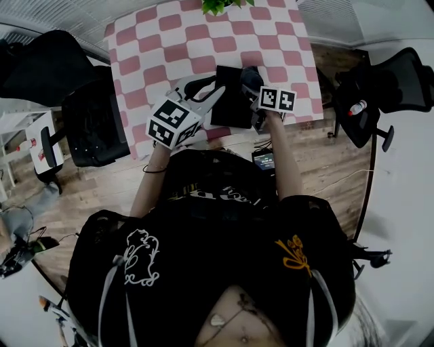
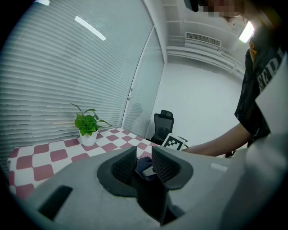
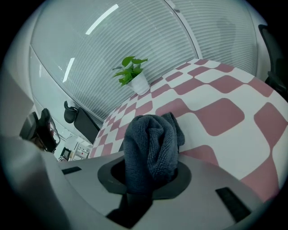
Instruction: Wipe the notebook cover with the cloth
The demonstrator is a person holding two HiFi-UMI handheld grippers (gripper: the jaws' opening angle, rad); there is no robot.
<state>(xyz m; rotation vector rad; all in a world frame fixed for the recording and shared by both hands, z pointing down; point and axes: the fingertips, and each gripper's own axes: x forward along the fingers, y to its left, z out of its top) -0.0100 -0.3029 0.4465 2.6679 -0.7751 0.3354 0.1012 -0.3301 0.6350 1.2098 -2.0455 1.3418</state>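
A black notebook (image 1: 230, 101) lies flat near the front edge of the pink-and-white checked table (image 1: 203, 41). My right gripper (image 1: 256, 85) is shut on a bunched dark grey cloth (image 1: 251, 76) at the notebook's right side. In the right gripper view the cloth (image 3: 150, 146) bulges out of the right gripper (image 3: 149, 173) and hides the fingertips. My left gripper (image 1: 215, 93) reaches over the notebook's left edge. In its own view the left gripper (image 2: 144, 158) stands slightly open with nothing between the jaws; the cloth and the other marker cube (image 2: 174, 143) show beyond the gap.
A potted green plant (image 1: 218, 5) (image 2: 87, 128) (image 3: 134, 77) stands at the table's far edge. Black office chairs flank the table, one on the left (image 1: 95, 125) and one on the right (image 1: 386, 85). Window blinds run behind the table.
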